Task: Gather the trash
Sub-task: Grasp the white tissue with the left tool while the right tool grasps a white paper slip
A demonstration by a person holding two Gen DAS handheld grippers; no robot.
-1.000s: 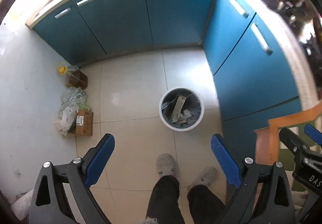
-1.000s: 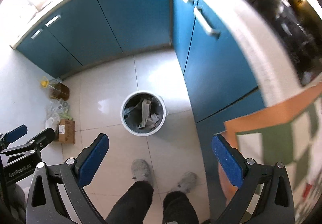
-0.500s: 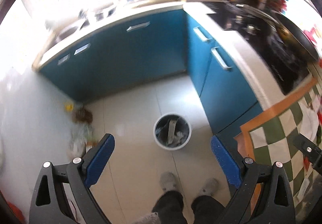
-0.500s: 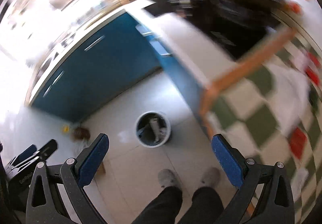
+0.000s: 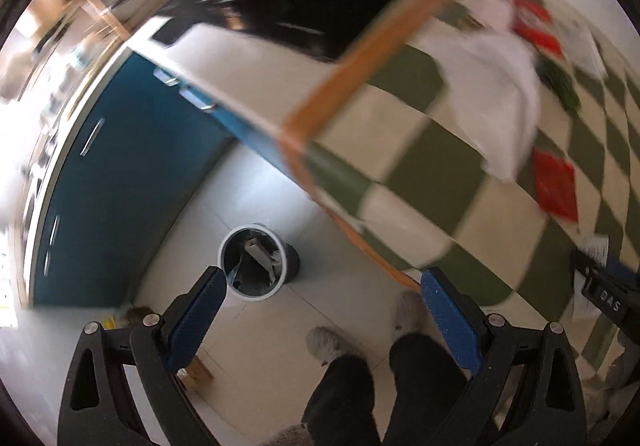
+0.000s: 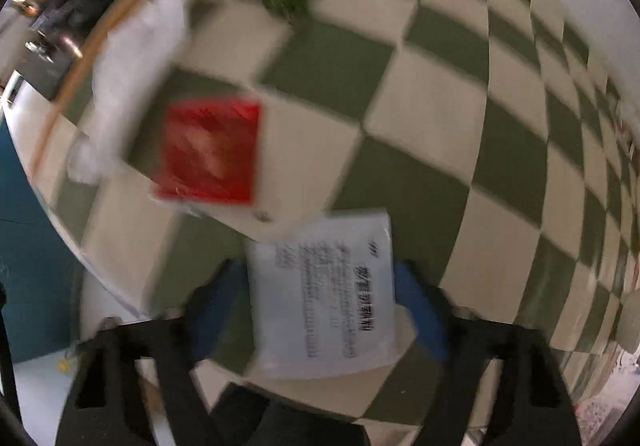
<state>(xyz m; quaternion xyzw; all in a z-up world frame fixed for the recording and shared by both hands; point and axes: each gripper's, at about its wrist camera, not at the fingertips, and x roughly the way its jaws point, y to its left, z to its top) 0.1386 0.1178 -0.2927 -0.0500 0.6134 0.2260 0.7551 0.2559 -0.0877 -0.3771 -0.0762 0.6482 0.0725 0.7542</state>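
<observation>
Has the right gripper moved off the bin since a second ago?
Yes. The right gripper swung from above the floor bin to over the checkered tablecloth; its jaws are closing around a white printed packet.

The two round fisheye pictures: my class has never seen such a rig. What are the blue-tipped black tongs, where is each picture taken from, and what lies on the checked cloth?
A person holds a hand-held gripper in each hand, with a camera on each looking along its two blue fingers. The left view shows the left gripper open and empty above the floor, a trash bin with scraps inside, and the person's legs. The right view looks down on the checked tablecloth. On it lie a red packet, a white printed paper packet and some blurred white material. The right gripper has its jaws closing around the printed packet, which sits between them; the blur hides whether they touch it.
</observation>
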